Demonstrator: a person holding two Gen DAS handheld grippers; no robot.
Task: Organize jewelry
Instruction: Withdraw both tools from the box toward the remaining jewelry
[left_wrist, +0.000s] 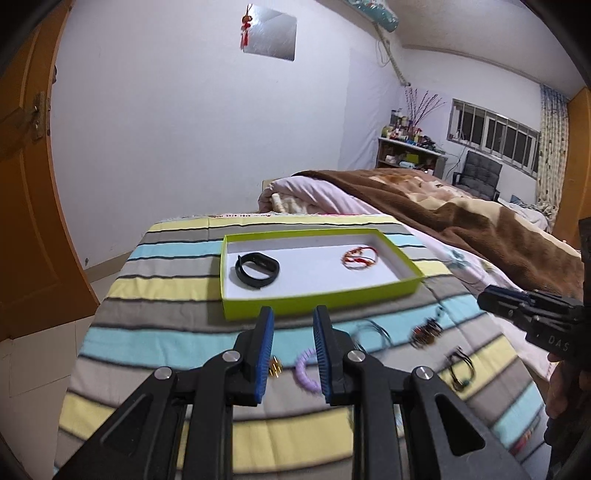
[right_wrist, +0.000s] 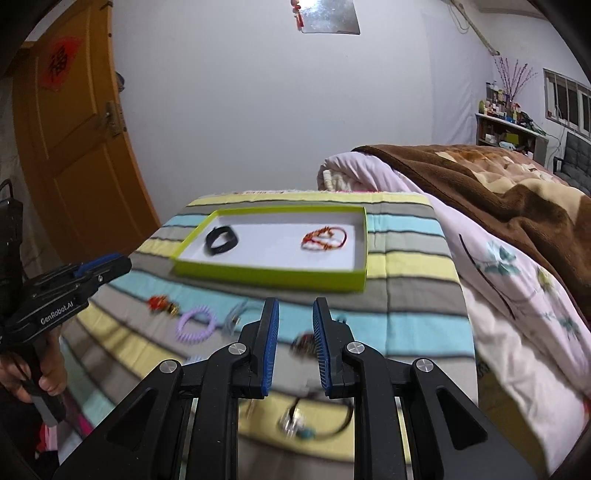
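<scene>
A lime-green box with a white floor lies on the striped cloth. It holds a black band at its left and a red-orange bead bracelet at its right. Loose on the cloth nearer me lie a purple coil bracelet, small gold pieces, a dark red bead piece and a black cord bracelet. My left gripper is open and empty above the purple bracelet. My right gripper is open and empty above the dark red piece.
The striped cloth covers a bed corner; floor tiles and an orange door lie left. A brown blanket and pink floral quilt lie right. A thin wire bracelet and red-gold charm also lie loose.
</scene>
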